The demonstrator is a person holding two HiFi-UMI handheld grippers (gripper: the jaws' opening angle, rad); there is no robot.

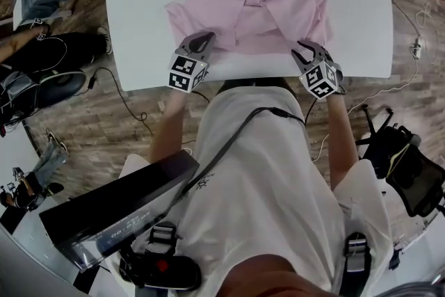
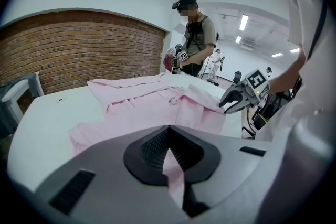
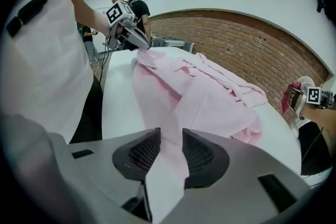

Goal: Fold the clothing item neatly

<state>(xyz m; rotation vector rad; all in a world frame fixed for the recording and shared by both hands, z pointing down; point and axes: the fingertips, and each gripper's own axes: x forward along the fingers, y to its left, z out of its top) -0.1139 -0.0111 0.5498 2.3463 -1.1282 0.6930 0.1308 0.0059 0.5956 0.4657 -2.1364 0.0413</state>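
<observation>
The pink shirt (image 1: 250, 14) lies spread on the white table (image 1: 139, 3) just ahead of both grippers, its near edge reaching back to their tips. The left gripper (image 1: 201, 39) is clamped tight on the near left corner, with a tongue of cloth pinched between its jaws. The right gripper (image 1: 306, 46) has its jaws parted to a middling gap. The near right corner runs between them, but the pads do not seem to press it. A doubled layer lies across the shirt just beyond the tips, so I judge one fold is laid. Left to do: free the left corner, bring in the sides and far part, and smooth the stack
</observation>
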